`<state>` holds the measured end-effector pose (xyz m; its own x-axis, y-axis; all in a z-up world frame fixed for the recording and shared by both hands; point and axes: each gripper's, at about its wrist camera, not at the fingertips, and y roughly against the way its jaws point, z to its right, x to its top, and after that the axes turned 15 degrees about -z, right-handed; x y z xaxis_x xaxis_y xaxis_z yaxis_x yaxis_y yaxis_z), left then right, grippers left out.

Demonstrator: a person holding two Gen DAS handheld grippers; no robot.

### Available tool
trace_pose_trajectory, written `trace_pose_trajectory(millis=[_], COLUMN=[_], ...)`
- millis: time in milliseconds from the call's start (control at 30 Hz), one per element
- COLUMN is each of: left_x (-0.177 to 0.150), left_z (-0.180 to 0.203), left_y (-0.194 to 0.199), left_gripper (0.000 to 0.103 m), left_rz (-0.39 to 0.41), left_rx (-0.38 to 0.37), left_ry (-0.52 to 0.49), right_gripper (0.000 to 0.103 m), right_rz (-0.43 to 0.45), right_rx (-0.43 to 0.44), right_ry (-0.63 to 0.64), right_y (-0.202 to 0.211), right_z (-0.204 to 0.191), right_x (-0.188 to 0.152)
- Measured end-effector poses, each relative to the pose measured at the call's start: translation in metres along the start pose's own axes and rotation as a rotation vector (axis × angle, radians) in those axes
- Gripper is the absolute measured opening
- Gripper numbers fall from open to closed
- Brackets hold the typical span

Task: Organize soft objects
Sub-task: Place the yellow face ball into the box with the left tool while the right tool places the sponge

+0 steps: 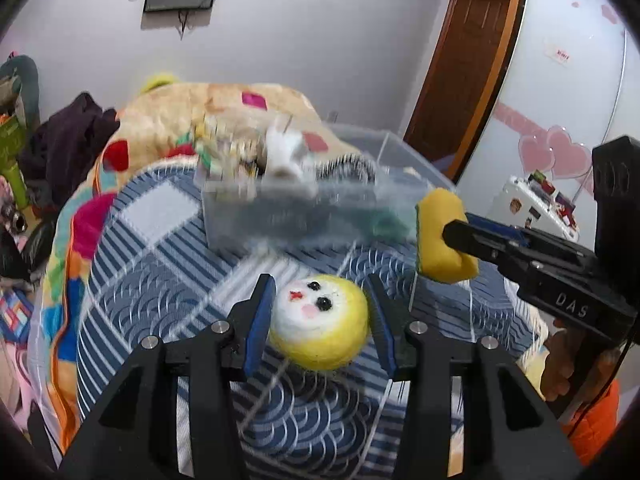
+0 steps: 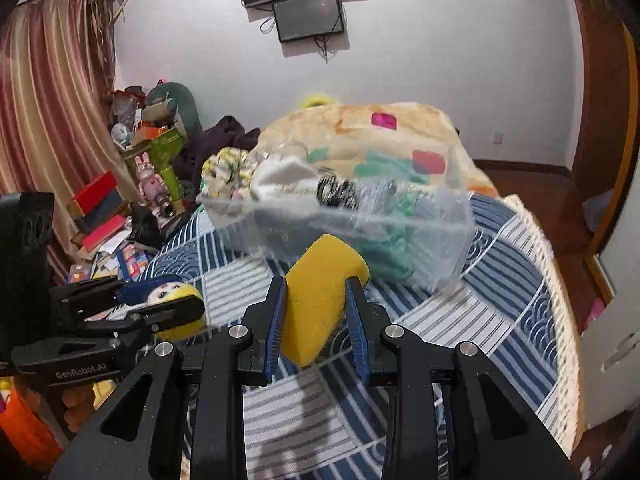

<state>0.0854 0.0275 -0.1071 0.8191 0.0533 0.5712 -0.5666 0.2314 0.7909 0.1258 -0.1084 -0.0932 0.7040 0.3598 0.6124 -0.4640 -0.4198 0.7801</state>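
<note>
My left gripper (image 1: 320, 312) has its jaws clamped on the yellow face plush (image 1: 320, 322), low centre of the left view; my right gripper (image 2: 316, 312) pinches the yellow sponge (image 2: 320, 300) at centre; the clear bin (image 2: 352, 236), already holding soft things, sits blurred on the blue patterned bedspread (image 2: 500, 300) just above.

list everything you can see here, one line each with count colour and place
round plush face toy: 1, yellow and white, between the left tool's fingers
sponge block: 1, yellow, gripped by the right tool
storage bin: 1, clear, on the bed, soft items inside
bedspread: 1, blue and white, under the bin
blanket: 1, cream with coloured patches, behind the bin
screen: 1, black, on the wall
left tool: 1, black, blue pads
right tool: 1, black, blue pads
</note>
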Motion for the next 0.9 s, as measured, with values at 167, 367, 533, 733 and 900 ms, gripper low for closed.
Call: trace_pose_trajectory(millis=[167,367,533,733,900], left_x=[0.029,0.06,0.081,0.093,0.099], left_z=[0.007,0.01,0.008,0.007,0.006], left_y=[0.01,0.008,-0.019,-0.046,-0.066], left_gripper=[0.045,0.045,0.045,0.045,0.045], left_rz=[0.09,0.167,0.158,0.121,0.092], left_rx=[0.02,0.043,0.057,0.072,0.091], left_ry=[-0.036,-0.054,-0.02,-0.016,-0.009], right_gripper=[0.027,0.027,0.027,0.027,0.027], right_rz=[0.056,0.109,0.136,0.111,0.055], right_rx=[-0.031,-0.075,-0.123,-0.121,-0.106], right_ry=[0.001,-0.002,-0.025,-0.086,-0.089], right_y=[0.009,0.018,0.018,0.001,-0.02], right_z=[0.007,0.019,0.031,0.047,0.047], right_x=[0.015,0.033,0.049,0.061,0.062])
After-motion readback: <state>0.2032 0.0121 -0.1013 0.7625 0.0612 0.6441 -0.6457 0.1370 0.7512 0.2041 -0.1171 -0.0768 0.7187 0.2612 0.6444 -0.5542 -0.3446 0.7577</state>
